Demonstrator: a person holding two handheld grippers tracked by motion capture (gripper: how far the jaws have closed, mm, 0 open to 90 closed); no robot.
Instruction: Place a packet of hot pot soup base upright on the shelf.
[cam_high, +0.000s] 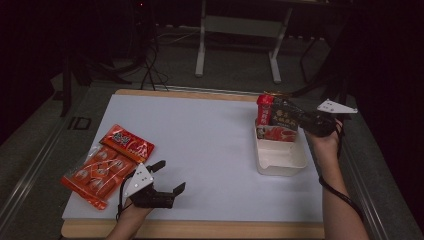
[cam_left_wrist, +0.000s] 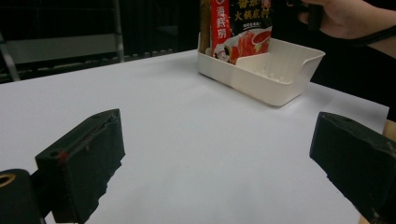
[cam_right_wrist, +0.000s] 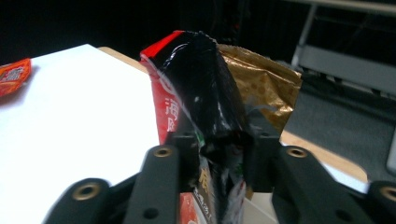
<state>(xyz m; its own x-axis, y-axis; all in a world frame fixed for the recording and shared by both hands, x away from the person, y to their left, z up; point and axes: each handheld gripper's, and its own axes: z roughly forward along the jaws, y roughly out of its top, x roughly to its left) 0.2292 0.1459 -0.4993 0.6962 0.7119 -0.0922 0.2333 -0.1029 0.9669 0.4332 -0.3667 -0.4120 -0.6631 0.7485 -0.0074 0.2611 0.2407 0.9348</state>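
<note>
My left claw (cam_high: 169, 178) sits nearest me, at about 7 o'clock on the white tabletop (cam_high: 210, 145), low over the surface. Its jaws stand wide apart with nothing between them; in the left gripper view I see bare white tabletop in the gap.

Just beyond it, towards 9 o'clock, a clear bag of small red-wrapped snacks (cam_high: 95, 172) lies flat near the left edge, and a red packet (cam_high: 127, 141) lies against its far end, overlapping it.

Across the tabletop at about 3 o'clock is the white plastic bin (cam_high: 280, 160), a divider splitting it into a near and a far compartment. The near compartment is empty as far as I can see.

The black and red hotpot-base pouch (cam_right_wrist: 205, 112) stands upright in the far compartment, its bottom down inside the bin. My right claw (cam_high: 295, 119) reaches in from the 3 o'clock side and has its jaws on either side of the pouch's upper part. In the right gripper view the jaws are narrowly apart and the crumpled foil is pinched between the pads, so I read it as gripped.

Farthest off, a gold-brown pouch (cam_right_wrist: 264, 79) stands just behind the black one, touching it.
</note>
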